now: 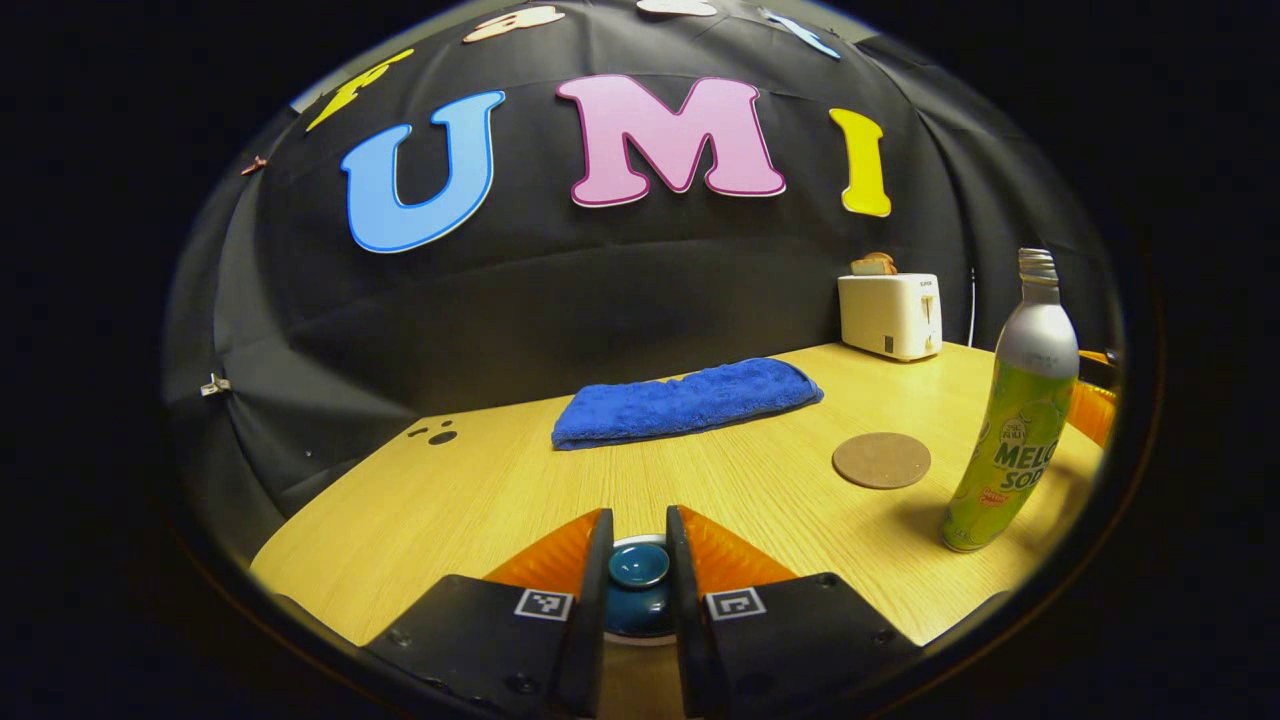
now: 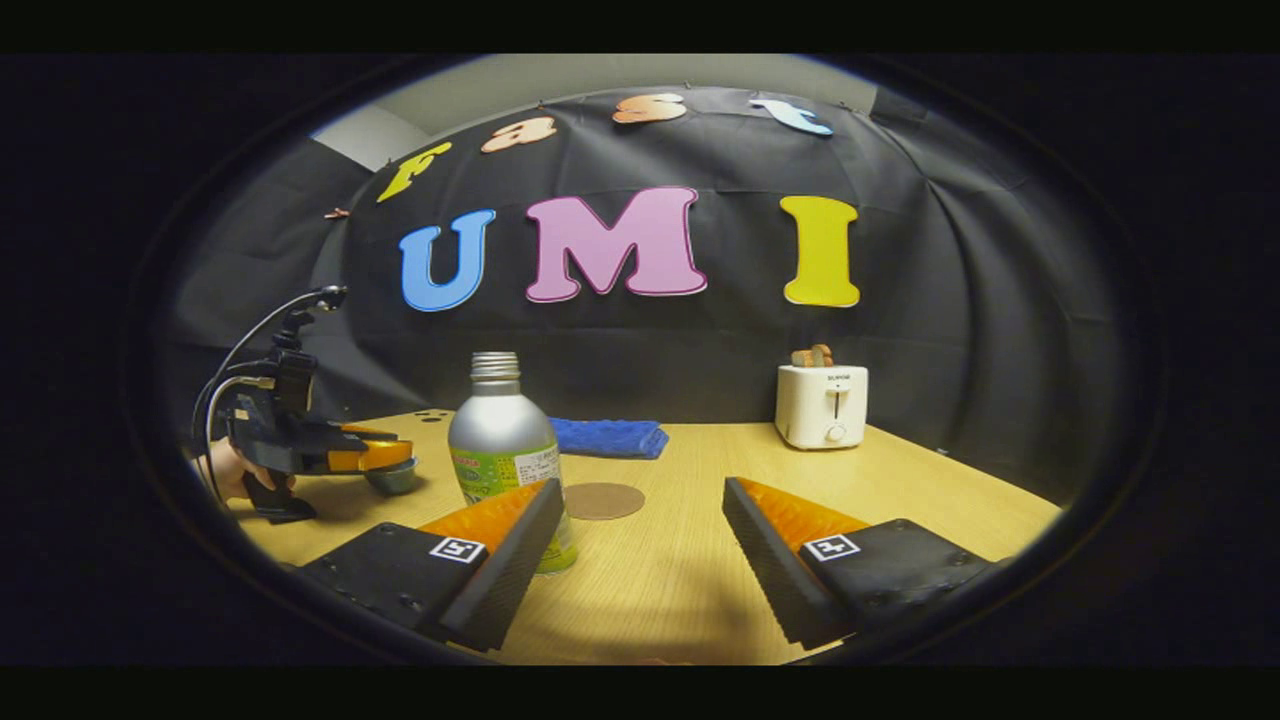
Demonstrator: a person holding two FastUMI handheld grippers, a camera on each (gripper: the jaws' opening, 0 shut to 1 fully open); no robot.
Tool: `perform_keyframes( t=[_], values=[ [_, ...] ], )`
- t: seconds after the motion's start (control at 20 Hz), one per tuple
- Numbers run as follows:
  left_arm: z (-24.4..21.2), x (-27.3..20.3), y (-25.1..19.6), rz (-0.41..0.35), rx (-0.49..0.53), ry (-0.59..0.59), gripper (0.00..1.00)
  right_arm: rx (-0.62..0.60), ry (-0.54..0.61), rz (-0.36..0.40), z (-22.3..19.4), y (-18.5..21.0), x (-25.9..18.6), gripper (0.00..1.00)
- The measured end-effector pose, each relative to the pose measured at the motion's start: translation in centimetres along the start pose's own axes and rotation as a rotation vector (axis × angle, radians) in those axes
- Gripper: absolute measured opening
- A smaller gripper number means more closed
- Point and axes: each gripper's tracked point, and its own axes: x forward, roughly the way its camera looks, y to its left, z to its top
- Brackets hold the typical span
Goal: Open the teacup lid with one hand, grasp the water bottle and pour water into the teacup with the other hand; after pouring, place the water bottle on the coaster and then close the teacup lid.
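The teacup (image 1: 640, 600) sits at the bottom centre of the left gripper view, a dark teal vessel seen from above with its small round lid (image 1: 639, 565) still on it. The left gripper (image 1: 640, 545) has its two fingers drawn close on either side of the lid's knob; whether both actually press on it cannot be told. In the right gripper view the cup (image 2: 392, 478) appears at the left edge as a small bowl shape under the left gripper (image 2: 385, 455), which a hand (image 2: 225, 470) holds level over it.

The water bottle (image 1: 1015, 410) stands upright on the table (image 1: 480, 500) at the right of the left gripper view, its long axis vertical though the lens bends it. It has a silver shoulder, a threaded neck with no cap, and a green label. In the right gripper view the bottle (image 2: 505, 450) stands left of centre, its lower part hidden behind the near finger (image 2: 500, 570) of the right gripper (image 2: 640, 525), whose fingers are spread wide with nothing between them.

The round brown coaster (image 1: 881, 460) lies flat just left of the bottle in the left gripper view, apart from it. Farther back lie a folded blue towel (image 1: 685, 402) and a white toaster (image 1: 890, 315) with bread in its slots.
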Motion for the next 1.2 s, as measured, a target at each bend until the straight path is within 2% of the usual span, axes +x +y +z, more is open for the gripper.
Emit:
perform_keyframes(
  t=[0.4, 0.75, 0.85, 1.05, 1.2],
  values=[
    [1.8, -1.0, 0.7, 0.030, -0.081, -0.104, 0.29, 0.085, 0.027, 0.037, 0.0, 0.3, -1.5, 1.00],
    [5.3, -4.5, 2.0, 0.071, -0.084, -0.214, 0.29, 0.002, -0.016, 0.112, 2.3, 3.2, -3.8, 0.98],
    [5.4, -5.6, 2.5, 0.077, -0.092, -0.223, 0.29, -0.025, -0.018, 0.124, 2.3, 4.3, -3.6, 0.99],
    [5.2, -7.2, 4.2, 0.091, -0.134, -0.232, 0.29, 0.042, -0.002, 0.153, 1.9, 6.7, -2.0, 0.99],
    [4.5, -7.9, 5.6, 0.103, -0.153, -0.229, 0.29, 0.039, 0.014, 0.144, 1.3, 7.4, 0.0, 0.98]
  ],
)
